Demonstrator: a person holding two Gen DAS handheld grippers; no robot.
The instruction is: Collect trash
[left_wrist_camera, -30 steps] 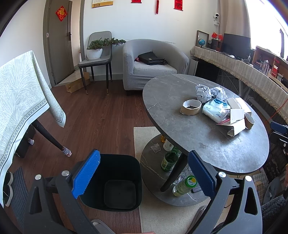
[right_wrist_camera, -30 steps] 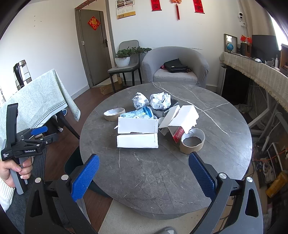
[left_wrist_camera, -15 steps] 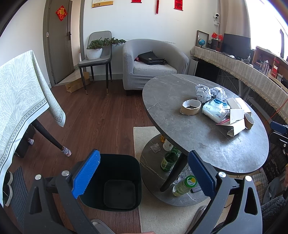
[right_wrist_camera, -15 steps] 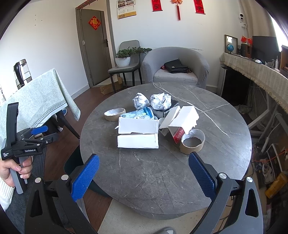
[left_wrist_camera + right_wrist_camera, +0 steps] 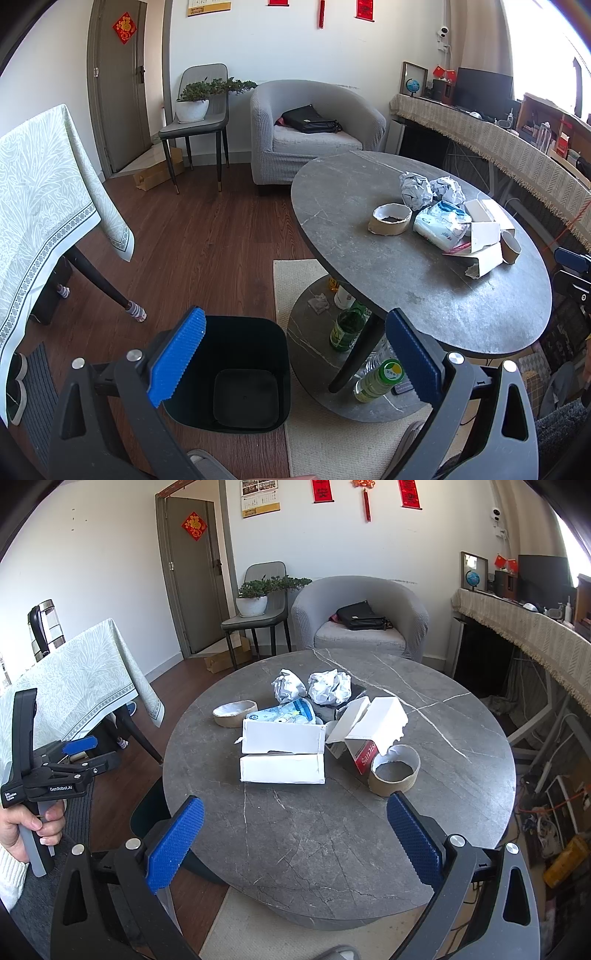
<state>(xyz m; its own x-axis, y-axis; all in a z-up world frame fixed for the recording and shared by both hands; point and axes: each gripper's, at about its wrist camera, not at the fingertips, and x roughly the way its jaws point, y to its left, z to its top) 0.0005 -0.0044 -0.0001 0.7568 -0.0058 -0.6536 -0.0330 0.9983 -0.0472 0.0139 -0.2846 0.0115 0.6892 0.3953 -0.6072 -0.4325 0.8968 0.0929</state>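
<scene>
A pile of trash lies on the round grey table (image 5: 332, 830): two crumpled paper balls (image 5: 328, 686), a plastic wrapper pack (image 5: 291, 712), stacked white boxes (image 5: 282, 751), a torn box (image 5: 373, 720) and two cardboard tape rings (image 5: 395, 771). My right gripper (image 5: 295, 805) hovers open over the table's near edge, short of the pile. A hand holds my left gripper (image 5: 295, 317) open above the black bin (image 5: 240, 369) on the floor left of the table (image 5: 424, 295). The bin looks empty inside.
Bottles (image 5: 347, 328) stand on the table's lower shelf above a beige rug (image 5: 295, 273). A cloth-covered table (image 5: 44, 206) is at the left. A grey armchair (image 5: 314, 125) and a chair with a plant (image 5: 199, 110) are behind. A long draped counter (image 5: 524, 635) runs along the right.
</scene>
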